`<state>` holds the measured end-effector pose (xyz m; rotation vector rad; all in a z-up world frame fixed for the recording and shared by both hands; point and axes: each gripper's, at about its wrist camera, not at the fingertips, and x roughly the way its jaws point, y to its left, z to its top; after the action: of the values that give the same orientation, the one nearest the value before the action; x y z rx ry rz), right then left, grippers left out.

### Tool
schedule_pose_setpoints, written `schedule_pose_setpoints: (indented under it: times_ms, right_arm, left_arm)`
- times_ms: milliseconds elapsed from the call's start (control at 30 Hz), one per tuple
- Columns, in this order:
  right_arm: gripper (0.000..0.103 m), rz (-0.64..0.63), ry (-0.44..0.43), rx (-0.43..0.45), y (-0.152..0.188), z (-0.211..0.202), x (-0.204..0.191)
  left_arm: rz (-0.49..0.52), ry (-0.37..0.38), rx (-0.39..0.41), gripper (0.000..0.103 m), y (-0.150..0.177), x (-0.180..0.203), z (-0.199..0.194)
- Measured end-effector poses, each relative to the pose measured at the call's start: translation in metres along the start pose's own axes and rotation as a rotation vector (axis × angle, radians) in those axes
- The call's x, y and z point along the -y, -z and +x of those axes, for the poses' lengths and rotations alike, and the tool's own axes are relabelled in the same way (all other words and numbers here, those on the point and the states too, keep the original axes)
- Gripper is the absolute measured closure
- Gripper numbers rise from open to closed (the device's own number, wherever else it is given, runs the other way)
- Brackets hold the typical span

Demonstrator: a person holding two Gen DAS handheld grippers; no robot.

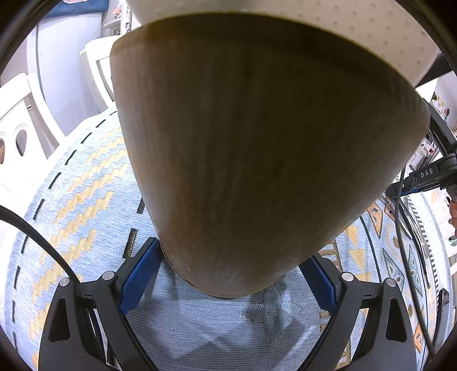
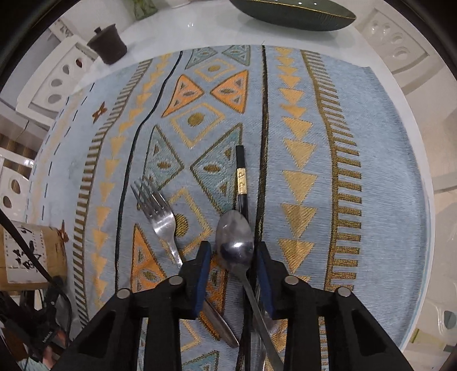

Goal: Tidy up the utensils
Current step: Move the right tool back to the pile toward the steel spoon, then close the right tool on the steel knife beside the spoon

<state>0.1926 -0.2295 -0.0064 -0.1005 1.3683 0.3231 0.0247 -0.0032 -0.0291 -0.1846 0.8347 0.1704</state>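
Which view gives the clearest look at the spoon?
The right wrist view. The spoon lies on the patterned cloth with its bowl between the right gripper's fingers, beside a fork and a black chopstick. The left wrist view shows no spoon; a wooden holder fills it.

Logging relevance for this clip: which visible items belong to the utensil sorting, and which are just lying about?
Job:
- tall wooden holder, in left gripper
- steel spoon, between right gripper fingers
- steel fork
- black, gold-banded chopsticks

Lying about:
- dark lidded cup
- dark green dish
- patterned blue cloth
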Motion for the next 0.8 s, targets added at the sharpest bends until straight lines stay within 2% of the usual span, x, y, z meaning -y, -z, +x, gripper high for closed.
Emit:
schedule_pose_setpoints:
  times_ms: [133, 333, 567, 700, 800]
  right_arm:
    - [0.087, -0.03, 0.032, 0.021, 0.004, -0.008, -0.008]
    - [0.089, -0.074, 0.04, 0.011, 0.01, -0.012, -0.021]
    - [0.093, -0.058, 0.004, -0.021, 0.007, -0.004, -0.024]
    - [0.093, -0.077, 0.036, -0.032, 0.002, 0.008, -0.029]
    - [0.093, -0.039, 0.007, -0.025, -0.002, 0.009, -0.025]
  left_arm:
    - [0.0, -0.001, 0.0, 0.009, 0.0, 0.0, 0.0]
    - [0.002, 0.0, -0.002, 0.008, 0.001, -0.002, 0.002]
    - [0.002, -0.002, -0.002, 0.008, 0.001, -0.002, 0.002]
    - [0.002, -0.002, -0.002, 0.008, 0.001, -0.002, 0.002]
    - [0.002, -0.002, -0.002, 0.008, 0.001, -0.001, 0.002]
